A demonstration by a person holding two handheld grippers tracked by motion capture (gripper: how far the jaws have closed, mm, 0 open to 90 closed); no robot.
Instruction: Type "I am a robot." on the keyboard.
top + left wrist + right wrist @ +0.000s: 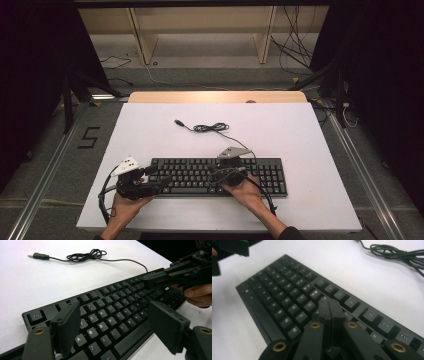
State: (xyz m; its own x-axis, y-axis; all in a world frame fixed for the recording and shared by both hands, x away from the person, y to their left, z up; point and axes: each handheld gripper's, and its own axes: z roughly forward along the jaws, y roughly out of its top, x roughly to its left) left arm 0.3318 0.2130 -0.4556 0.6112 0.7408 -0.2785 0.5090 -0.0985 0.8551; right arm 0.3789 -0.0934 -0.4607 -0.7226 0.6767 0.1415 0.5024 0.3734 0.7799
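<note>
The keyboard (218, 176) lies in the lower middle of the high view, on the white table (300, 150), and its long axis runs from left to right across the frame. The left tongs (162, 183) are at the left end of it, pointing along this axis toward the right. In the left gripper view their jaws stand wide apart with nothing between them, above the letter keys at that end of the keyboard (110, 315).

The right tongs (227, 174) are over the middle of the keyboard, a little right of centre, so this hand is nearer to the middle keys. In the right gripper view the right tongs (329, 305) have their jaws pressed together into one narrow tip with nothing held, and this tip points down at the upper key rows of the keyboard (287, 297). I cannot tell if the tip already touches a key. I think the coming move is to press one key with the closed tip, so the key must lie directly under it.

The cable (212, 128) lies coiled in the upper middle, apart from both tongs.
</note>
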